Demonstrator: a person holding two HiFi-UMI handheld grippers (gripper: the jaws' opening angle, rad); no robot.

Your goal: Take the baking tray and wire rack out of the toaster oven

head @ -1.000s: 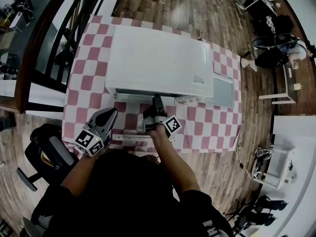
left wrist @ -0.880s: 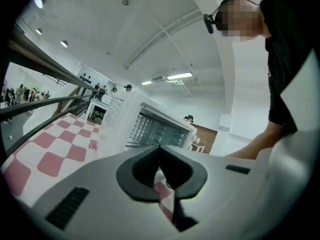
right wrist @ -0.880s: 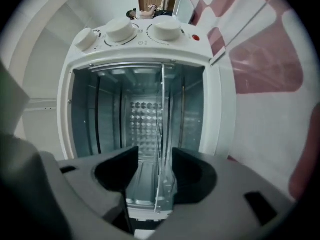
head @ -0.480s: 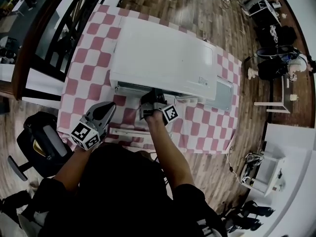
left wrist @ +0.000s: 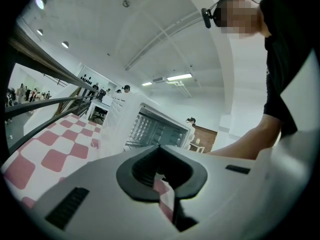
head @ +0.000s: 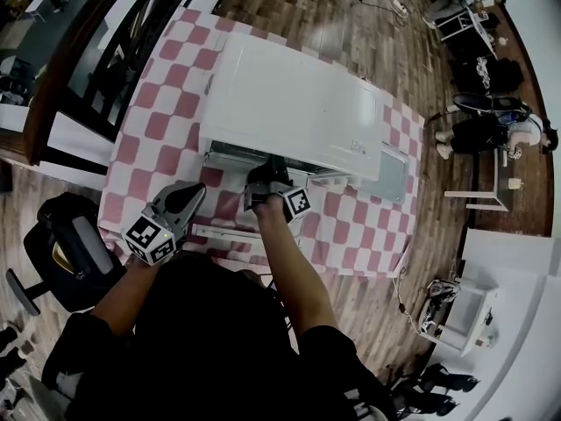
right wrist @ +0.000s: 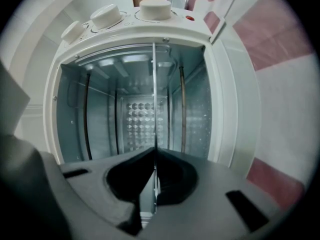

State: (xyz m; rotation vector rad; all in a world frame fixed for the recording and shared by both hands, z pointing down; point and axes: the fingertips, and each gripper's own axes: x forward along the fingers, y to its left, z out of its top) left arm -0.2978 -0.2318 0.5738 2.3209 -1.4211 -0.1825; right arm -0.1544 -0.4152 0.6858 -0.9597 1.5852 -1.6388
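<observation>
At the toaster oven [head: 289, 103] mouth, R gripper [right wrist: 154, 153] jaws, just closed, pinch a thin metal edge [right wrist: 154, 94] still inside the cavity; tray or rack, can't tell. L gripper [head: 186, 198] sits off to the side over the checked cloth [head: 166, 121], jaws pressed together w/ nothing between.

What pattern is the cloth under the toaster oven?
Pink-and-white checks on the tablecloth, clearest in the head view; the toaster oven on it is white.
</observation>
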